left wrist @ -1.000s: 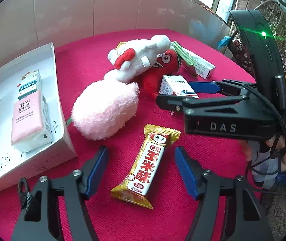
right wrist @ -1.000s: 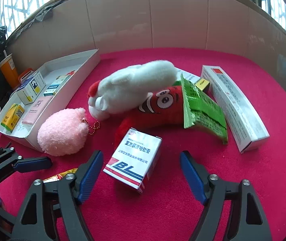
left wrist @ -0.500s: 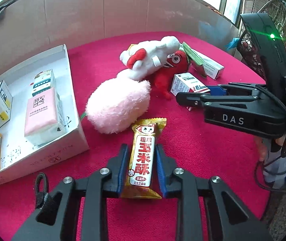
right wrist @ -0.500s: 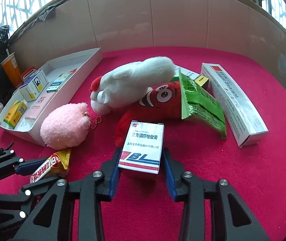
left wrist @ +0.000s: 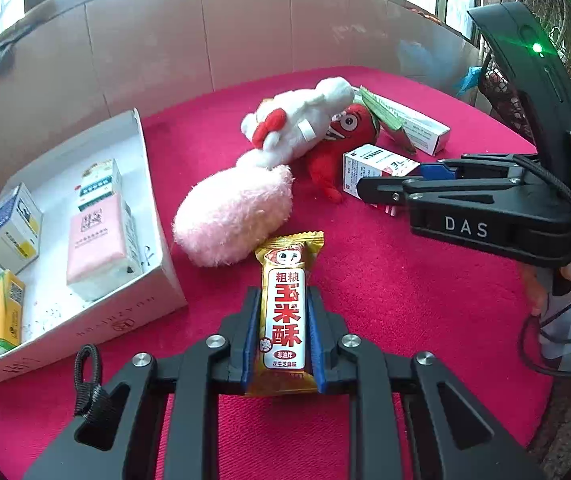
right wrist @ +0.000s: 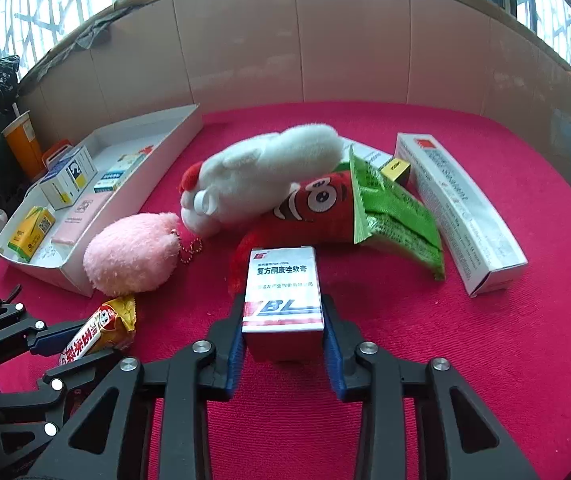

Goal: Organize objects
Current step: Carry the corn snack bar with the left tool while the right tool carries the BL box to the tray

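The yellow-gold foil snack bar with a red-and-white label [left wrist: 285, 312] lies lengthwise on the crimson cloth-covered table [left wrist: 405, 300], pinched on both long sides by the blue pads of the left gripper [left wrist: 281, 336], which is clamped fully onto it. Just beyond its top end sits a fluffy pink plush ball [left wrist: 233, 216], touching the white cardboard tray [left wrist: 153, 216] that holds several small boxes. To the right, the right gripper [right wrist: 283, 344] has the white medicine box with a red-and-blue "BL" band [right wrist: 283, 288] between its pads; its jaws are closing and the pads seem to touch the box's sides, though the contact is hard to see. Behind that box lie a red plush chilli with eyes [right wrist: 309, 208], a white plush rabbit [right wrist: 261, 172] resting over it, a green foil packet [right wrist: 393, 216] and a long white carton [right wrist: 457, 208].
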